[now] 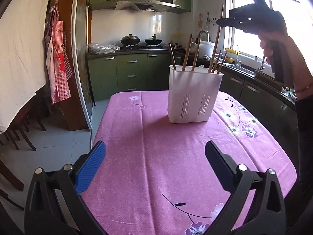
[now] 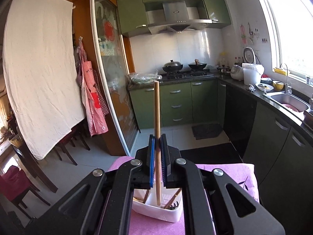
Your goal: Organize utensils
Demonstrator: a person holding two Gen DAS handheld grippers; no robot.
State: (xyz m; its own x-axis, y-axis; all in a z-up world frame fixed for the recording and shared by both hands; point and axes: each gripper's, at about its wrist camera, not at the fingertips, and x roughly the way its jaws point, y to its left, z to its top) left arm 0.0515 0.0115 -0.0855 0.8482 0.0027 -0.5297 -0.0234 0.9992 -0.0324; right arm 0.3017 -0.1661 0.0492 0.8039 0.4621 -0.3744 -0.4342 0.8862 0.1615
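Left wrist view | table (image 1: 176, 166): white holder (image 1: 194, 94) stands at its far middle | right gripper (image 2: 157, 143) directly above holder, clamped on upright stick (image 2: 157, 113), lower end inside holder | left gripper (image 1: 154, 156) spread wide, empty, well short of holder.

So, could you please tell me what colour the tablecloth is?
Pink-purple tablecloth with purple-and-white flowers, clearest in the left wrist view.
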